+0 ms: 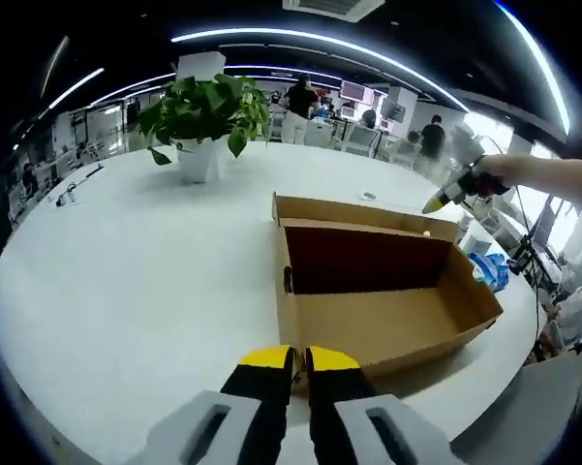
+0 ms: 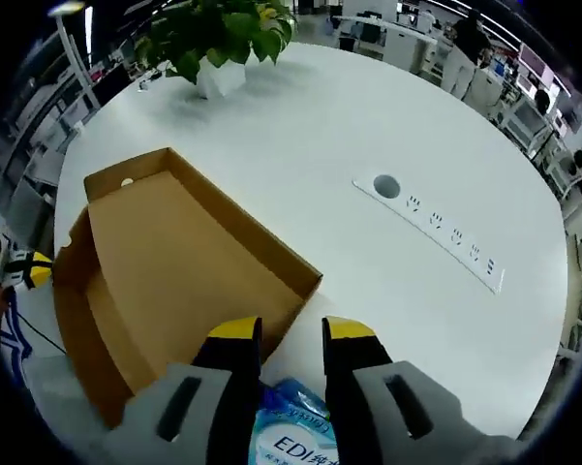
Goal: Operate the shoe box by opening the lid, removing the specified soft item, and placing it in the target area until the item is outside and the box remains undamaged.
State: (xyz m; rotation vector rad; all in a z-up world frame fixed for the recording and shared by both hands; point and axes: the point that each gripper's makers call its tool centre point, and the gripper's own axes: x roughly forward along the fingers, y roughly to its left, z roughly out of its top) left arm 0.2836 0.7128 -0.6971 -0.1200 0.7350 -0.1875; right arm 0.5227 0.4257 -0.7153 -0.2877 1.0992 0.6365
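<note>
Between right claw (image 2: 291, 341) fingers, packet (image 2: 291, 431) (blue)

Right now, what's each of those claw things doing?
Left gripper: closed, holding nothing.
Right gripper: closed on a blue soft packet, above the table.

Bright, even light falls from long curved ceiling light strips (image 1: 310, 41) overhead, seen in the left gripper view. The round white table (image 1: 126, 281) beneath them is washed nearly featureless with soft glare. The open brown cardboard shoe box (image 1: 378, 291) on that table holds deep shadow against its far inner wall. Fisheye bending curves the table's edge strongly. People beyond the table look hazy, and windows past its far right edge are blown out.
</note>
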